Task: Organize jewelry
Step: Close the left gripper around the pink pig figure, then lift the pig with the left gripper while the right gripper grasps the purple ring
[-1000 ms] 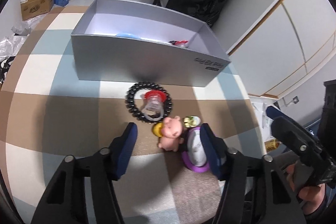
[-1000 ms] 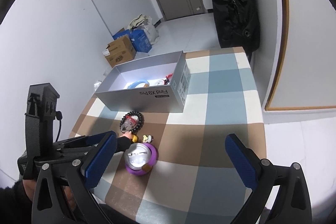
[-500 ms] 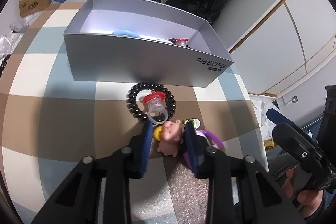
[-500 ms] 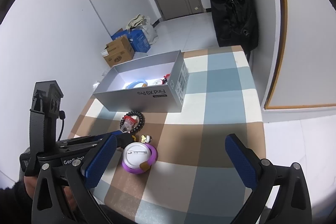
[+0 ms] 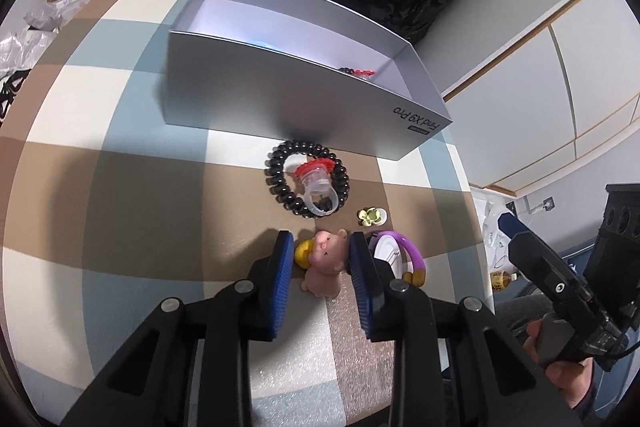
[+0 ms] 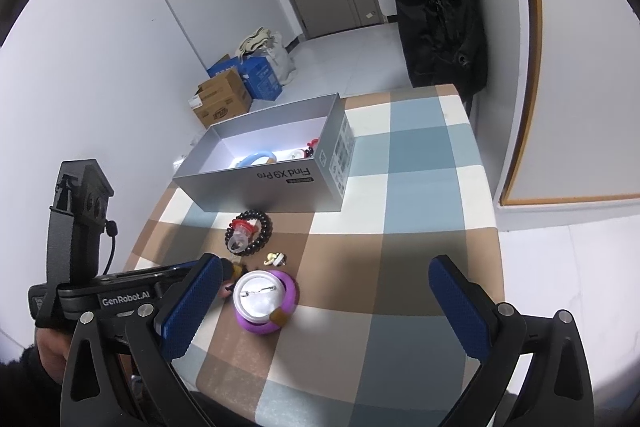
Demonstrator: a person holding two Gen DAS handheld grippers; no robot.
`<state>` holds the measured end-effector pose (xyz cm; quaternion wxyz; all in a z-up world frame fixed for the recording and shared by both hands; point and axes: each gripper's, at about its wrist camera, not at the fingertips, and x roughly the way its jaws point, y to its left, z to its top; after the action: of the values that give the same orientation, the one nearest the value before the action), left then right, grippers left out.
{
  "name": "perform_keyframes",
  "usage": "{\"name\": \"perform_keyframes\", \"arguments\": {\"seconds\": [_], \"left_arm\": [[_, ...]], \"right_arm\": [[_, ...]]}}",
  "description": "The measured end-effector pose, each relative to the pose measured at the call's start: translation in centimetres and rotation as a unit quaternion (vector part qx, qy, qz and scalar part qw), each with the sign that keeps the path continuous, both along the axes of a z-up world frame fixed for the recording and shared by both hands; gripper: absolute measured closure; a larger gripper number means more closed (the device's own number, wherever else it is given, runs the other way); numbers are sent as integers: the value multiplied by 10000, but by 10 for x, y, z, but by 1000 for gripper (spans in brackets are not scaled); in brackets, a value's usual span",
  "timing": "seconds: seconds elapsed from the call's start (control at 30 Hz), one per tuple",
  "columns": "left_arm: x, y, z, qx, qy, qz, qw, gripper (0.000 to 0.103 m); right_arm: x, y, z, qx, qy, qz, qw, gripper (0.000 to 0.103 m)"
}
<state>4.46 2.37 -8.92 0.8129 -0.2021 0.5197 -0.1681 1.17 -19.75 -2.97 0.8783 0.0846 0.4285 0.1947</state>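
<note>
Left gripper: blue fingers clamped on the pink pig figure, one pad on each flank; pointing down toward the desk.
Pink pig figure: between the left fingers, low on the brown check; yellow piece attached on its left side.
Black bead bracelet: flat on the desk, just in front of the grey box, beyond the pig.
Red-capped clear ring: lying inside the bracelet loop, overlapping its near edge.
Small yellow flower piece: on the desk, right of the bracelet, apart from it.
Purple bangle: on the desk just right of the pig, with a white round badge resting in it, pin side up.
Grey box: open-topped, standing on the far part of the desk; light blue ring and red-and-black items inside, details too small to tell.
Desk: covered in a blue, white and brown check cloth.
Right gripper: fingers wide apart, nothing between the pads; hovering above the near desk edge, purple bangle in view between them.
Hand: at far right in the left wrist view, gripping the right gripper's handle.
</note>
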Motion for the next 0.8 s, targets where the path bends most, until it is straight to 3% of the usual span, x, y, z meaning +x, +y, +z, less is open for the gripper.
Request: {"name": "perform_keyframes", "arguments": {"seconds": [0.47, 0.63, 0.8], "left_arm": [[-7, 27, 18, -379, -250, 279, 9986, 80], [-6, 31, 18, -433, -257, 331, 9982, 80], [-6, 35, 18, -401, -272, 353, 9982, 80]], "right_arm": [[-10, 29, -7, -38, 90, 609, 9981, 1], [-10, 47, -15, -188, 170, 879, 9958, 11], [-10, 67, -21, -418, 131, 1134, 9926, 30]]}}
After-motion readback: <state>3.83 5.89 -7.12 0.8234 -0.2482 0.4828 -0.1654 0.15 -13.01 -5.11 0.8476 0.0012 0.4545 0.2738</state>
